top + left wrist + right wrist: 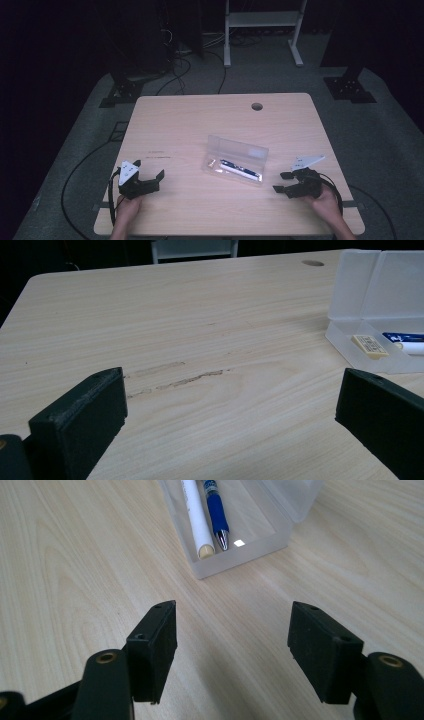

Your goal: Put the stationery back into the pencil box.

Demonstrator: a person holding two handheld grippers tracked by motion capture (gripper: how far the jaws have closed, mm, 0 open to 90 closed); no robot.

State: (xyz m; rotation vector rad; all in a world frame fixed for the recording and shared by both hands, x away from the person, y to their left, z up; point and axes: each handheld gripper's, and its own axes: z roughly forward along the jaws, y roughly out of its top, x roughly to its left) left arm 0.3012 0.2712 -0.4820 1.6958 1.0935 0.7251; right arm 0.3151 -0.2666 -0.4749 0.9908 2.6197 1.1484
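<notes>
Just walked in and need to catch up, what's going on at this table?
A person sits at a wooden table with a tool in each hand. Between them lies an open clear plastic case holding a blue pen, a white pen and a small eraser. The right tool points at the case with its jaws open and empty; the left tool is also open, holding nothing.

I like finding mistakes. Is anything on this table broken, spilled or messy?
Nothing is broken or spilled. The clear case lies open with its lid up, the pens and eraser tidy inside. The only blemish is a dark scuff mark on the table.
</notes>
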